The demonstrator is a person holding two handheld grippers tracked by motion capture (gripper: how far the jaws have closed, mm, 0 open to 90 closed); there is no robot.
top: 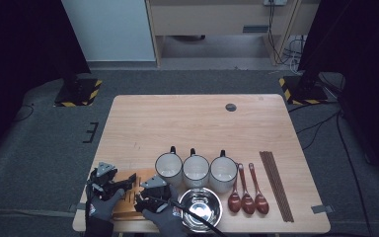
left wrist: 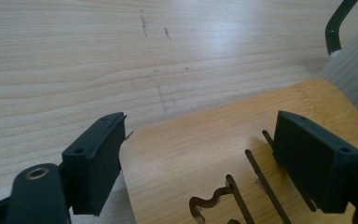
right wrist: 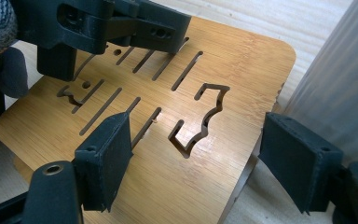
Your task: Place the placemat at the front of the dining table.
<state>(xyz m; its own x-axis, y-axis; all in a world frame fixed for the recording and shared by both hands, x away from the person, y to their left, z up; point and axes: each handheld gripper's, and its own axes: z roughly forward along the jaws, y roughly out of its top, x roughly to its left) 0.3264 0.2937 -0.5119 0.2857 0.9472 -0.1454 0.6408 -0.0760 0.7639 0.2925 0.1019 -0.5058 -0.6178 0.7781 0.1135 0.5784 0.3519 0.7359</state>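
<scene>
A slotted bamboo board (top: 124, 203) lies flat at the table's front left corner. My left gripper (top: 128, 183) reaches across its far part. In the left gripper view, the left gripper (left wrist: 200, 123) stands open, one jaw off the board's (left wrist: 205, 154) edge over the table and the other above the slots. My right gripper (top: 140, 200) hovers over the near right part. In the right gripper view, the right gripper (right wrist: 196, 122) is open, one jaw over the board (right wrist: 233, 60) and the other past its right edge. The left gripper (right wrist: 121, 23) shows beyond it.
Three white mugs (top: 196, 170) stand in a row right of the board, the nearest (right wrist: 340, 79) close to my right jaw. A steel bowl (top: 201, 206) sits in front of them. Three brown spoons (top: 247, 190) and dark chopsticks (top: 276, 185) lie further right.
</scene>
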